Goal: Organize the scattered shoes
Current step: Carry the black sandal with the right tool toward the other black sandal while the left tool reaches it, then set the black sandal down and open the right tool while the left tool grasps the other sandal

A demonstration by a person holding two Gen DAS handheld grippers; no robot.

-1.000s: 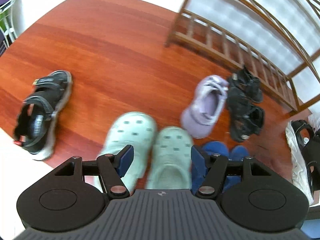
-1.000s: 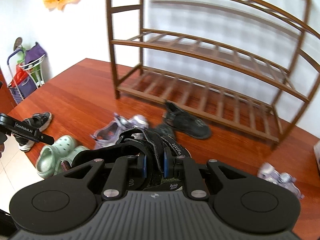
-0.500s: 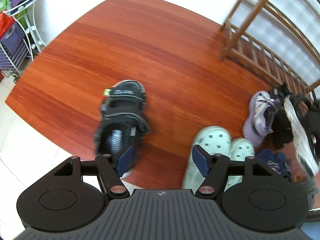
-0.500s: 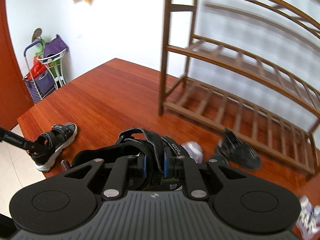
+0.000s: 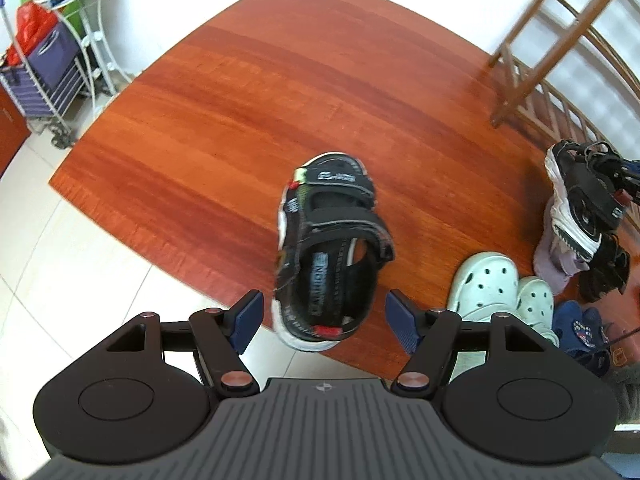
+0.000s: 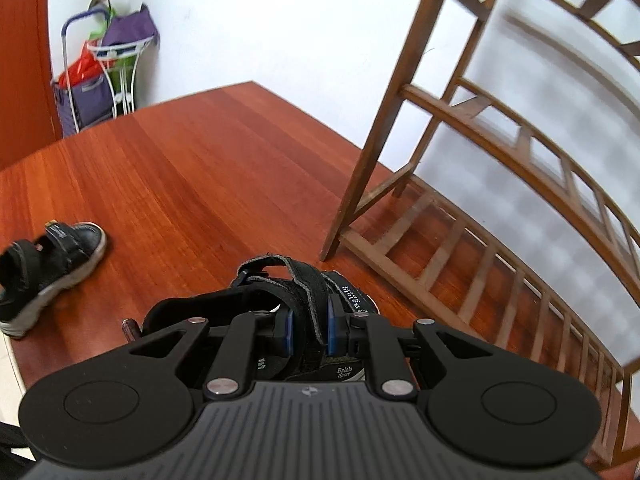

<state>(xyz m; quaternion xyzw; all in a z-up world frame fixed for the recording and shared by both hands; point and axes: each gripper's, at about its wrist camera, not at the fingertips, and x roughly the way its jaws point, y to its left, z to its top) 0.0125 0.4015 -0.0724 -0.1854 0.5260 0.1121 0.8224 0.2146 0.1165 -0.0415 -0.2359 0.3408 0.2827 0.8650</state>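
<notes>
A black strap sandal [image 5: 328, 248] lies on the red wooden floor [image 5: 248, 120], its heel over the floor's edge. My left gripper [image 5: 324, 320] hangs open above it, and the heel shows between the two blue pads without touching them. My right gripper [image 6: 308, 328] is shut on the strap of the matching black sandal [image 6: 304, 280] and holds it off the floor near the left post of the wooden shoe rack [image 6: 460, 120]. That held sandal [image 5: 576, 208] also shows at the right edge of the left wrist view. The lying sandal [image 6: 48, 264] sits far left in the right wrist view.
A pair of mint-green clogs [image 5: 484, 284], a lilac shoe [image 5: 552, 268] and blue shoes [image 5: 580, 328] lie right of the sandal. A wire trolley with bags [image 5: 48, 60] stands by the wall at the left. White tiles [image 5: 80, 280] border the wooden floor.
My left gripper has swung left from over the green clogs to over the black sandal. My right gripper has carried its sandal leftward and lower, toward the rack's left post.
</notes>
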